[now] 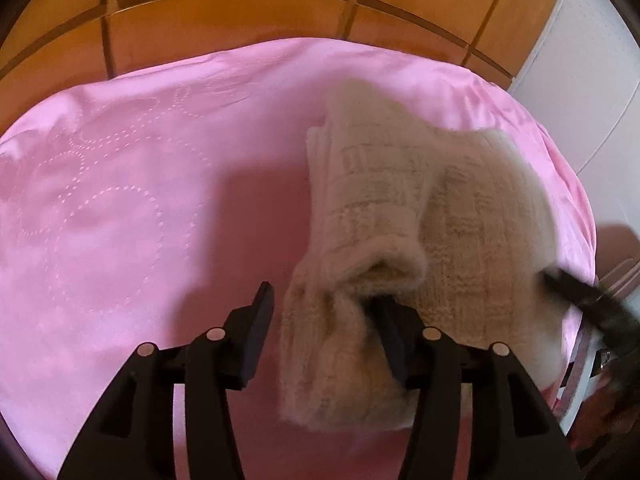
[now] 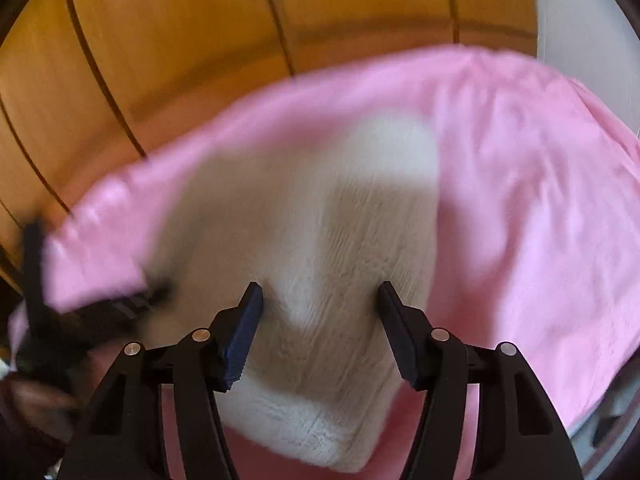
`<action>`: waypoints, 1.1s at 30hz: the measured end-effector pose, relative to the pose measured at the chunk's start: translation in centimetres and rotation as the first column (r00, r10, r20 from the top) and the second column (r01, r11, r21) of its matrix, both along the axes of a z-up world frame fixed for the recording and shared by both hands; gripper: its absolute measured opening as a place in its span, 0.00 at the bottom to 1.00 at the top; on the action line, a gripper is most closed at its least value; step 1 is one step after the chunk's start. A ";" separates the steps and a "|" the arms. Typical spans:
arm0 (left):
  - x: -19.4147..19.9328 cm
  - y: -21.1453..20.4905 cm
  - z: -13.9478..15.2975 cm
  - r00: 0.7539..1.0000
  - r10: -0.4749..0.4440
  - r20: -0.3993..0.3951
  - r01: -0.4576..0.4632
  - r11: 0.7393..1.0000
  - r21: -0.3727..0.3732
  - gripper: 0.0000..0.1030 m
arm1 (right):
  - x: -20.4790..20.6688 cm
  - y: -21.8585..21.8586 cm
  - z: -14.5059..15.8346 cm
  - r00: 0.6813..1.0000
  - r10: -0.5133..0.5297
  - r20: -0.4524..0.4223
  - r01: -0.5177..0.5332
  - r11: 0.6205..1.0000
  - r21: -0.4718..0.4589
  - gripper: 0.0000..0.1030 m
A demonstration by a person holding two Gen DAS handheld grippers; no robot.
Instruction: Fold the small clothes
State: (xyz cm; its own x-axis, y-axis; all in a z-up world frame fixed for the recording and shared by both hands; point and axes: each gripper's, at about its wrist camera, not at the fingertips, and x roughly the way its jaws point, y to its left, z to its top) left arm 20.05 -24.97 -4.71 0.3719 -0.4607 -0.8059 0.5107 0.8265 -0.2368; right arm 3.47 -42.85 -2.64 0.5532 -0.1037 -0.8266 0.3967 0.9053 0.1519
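In the lower middle of the left wrist view, the left gripper (image 1: 324,308) stands with its two black fingers spread. A loose flap of the cream knitted woolly garment (image 1: 420,216) hangs between them, and the right-hand finger is tucked under a rolled fold of the knit, while the left-hand finger stands clear over the pink satin bedspread with dotted circles (image 1: 120,200). The pads do not press together on the wool, so I'd call it let go rather than pinched. The garment lies up and to the right of these tongs, its long axis running from the lower middle of the frame toward the upper right. At the right edge a dark blurred shape is the right gripper (image 1: 576,296), at the garment's far side. Behind the bed, an orange-brown wooden panelled board (image 1: 240,12) fills the top.

In the right wrist view, much blurred, the right gripper (image 2: 320,300) is also spread, its fingers astride the cream garment, which runs straight ahead from the bottom middle to the upper middle. Nothing is nipped. The left gripper (image 2: 132,300) shows as a dark smear at the left edge.

Both tongs are about equally near. The left view alone shows the rolled flap caught on a finger; the right view alone shows the garment's near edge (image 2: 320,440) lying flat and thick, seemingly already doubled.
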 end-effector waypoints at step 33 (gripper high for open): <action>-10.7 8.7 9.3 0.912 0.200 0.359 -0.201 0.979 -0.036 0.98 | -7.4 11.4 7.3 0.960 -0.233 0.155 0.269 0.923 -0.276 0.93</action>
State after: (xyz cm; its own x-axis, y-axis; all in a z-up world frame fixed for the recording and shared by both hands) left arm 9.33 -16.32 4.64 0.7203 -0.3449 -0.6018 0.3846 0.9206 -0.0674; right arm -3.92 -31.43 4.64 0.5681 -0.4787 -0.6694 0.6124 0.7893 -0.0446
